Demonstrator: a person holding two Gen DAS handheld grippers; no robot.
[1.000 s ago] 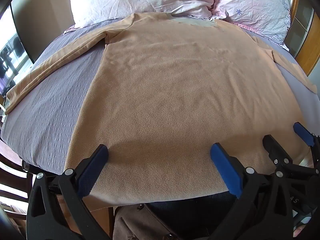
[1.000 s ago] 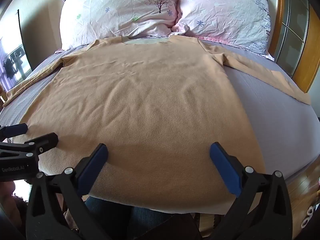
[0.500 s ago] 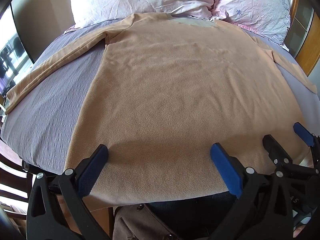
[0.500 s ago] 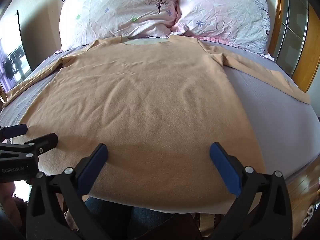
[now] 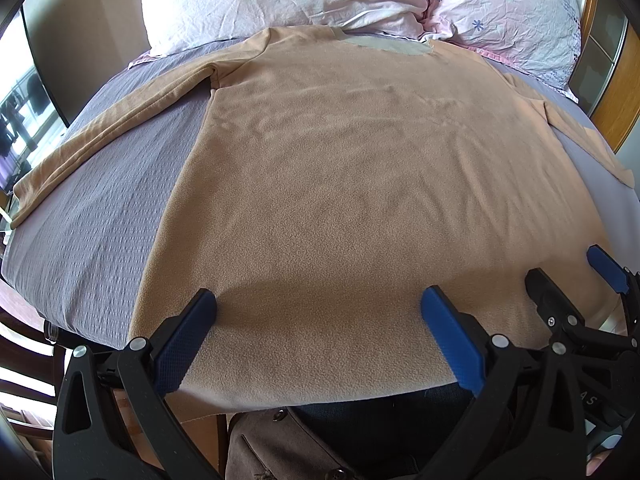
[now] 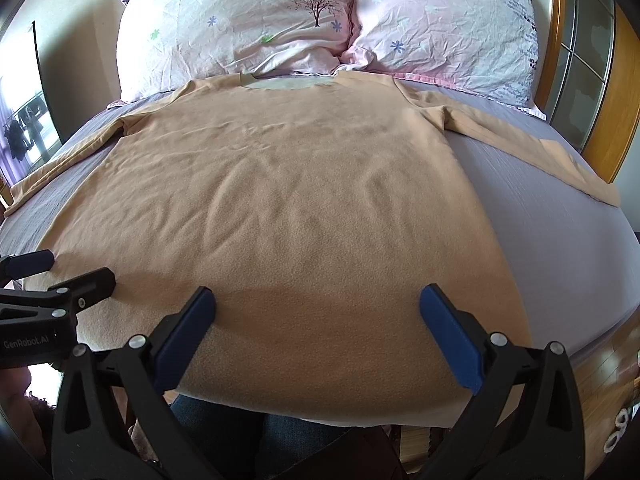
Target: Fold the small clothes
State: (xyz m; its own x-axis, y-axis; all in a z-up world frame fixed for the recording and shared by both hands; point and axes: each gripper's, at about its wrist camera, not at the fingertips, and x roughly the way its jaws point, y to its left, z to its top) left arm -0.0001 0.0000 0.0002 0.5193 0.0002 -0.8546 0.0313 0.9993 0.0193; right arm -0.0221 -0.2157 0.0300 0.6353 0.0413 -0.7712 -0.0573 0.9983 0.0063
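A tan long-sleeved fleece shirt lies flat on the bed, collar toward the pillows, both sleeves spread out to the sides; it also shows in the right wrist view. My left gripper is open and empty, hovering over the shirt's near hem, left of centre. My right gripper is open and empty over the hem's right part. Each gripper shows at the edge of the other's view: the right one and the left one.
The bed has a grey-lilac sheet, also seen in the right wrist view. Two floral pillows lean at the head. A wooden headboard frame stands at the right. The bed's near edge lies just below the hem.
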